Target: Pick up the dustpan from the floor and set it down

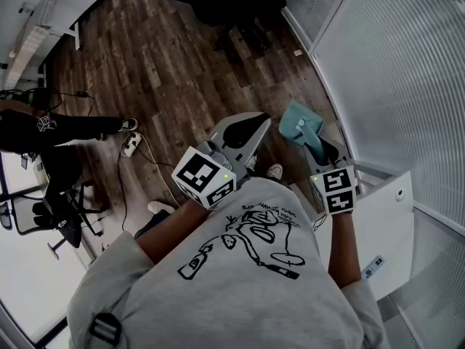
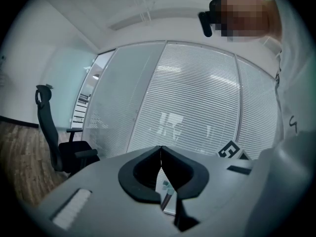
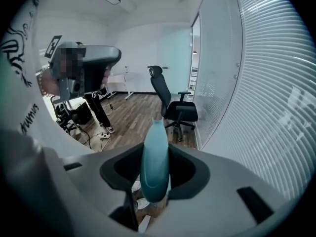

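The teal dustpan hangs in the air above the wooden floor, just ahead of my right gripper, which is shut on its handle. In the right gripper view the teal handle stands upright between the two dark pads and fills the gap of the right gripper; the pan itself is hidden there. My left gripper is held out beside it at about chest height. In the left gripper view the left gripper has its jaws touching, with nothing between them.
A glass wall with blinds runs along the right. A white ledge sits under my right arm. A black office chair stands by the wall ahead. A person in black stands at the left near a power strip.
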{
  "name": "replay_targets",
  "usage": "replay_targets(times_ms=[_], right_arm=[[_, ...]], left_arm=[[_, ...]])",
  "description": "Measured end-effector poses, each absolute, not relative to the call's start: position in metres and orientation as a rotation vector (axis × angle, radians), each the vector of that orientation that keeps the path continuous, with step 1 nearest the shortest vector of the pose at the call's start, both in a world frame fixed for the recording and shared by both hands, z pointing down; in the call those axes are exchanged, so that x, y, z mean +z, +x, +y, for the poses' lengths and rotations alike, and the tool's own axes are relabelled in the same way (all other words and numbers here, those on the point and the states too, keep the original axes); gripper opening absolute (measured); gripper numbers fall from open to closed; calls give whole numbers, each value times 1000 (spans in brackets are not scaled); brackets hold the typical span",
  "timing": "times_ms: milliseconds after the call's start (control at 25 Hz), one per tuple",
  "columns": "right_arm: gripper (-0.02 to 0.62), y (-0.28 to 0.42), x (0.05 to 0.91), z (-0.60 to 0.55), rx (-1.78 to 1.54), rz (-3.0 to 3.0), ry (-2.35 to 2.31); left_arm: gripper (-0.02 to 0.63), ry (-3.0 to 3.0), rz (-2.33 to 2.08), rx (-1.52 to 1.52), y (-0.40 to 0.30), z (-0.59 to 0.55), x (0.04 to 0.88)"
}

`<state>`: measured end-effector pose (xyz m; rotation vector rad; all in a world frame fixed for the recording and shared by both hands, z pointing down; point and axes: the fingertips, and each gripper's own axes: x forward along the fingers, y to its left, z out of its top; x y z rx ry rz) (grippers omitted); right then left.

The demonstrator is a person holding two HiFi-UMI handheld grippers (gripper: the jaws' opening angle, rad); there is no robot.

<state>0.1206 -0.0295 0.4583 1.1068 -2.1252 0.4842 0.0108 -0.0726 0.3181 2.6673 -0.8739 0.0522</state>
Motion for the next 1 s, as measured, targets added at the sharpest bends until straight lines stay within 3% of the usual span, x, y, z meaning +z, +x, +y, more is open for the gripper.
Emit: replay_targets(times_ms=[1000], right_arm=[[127, 97, 368, -24, 369, -2215, 1116]], left_arm=[[3, 2666, -876, 39, 3, -72, 313]])
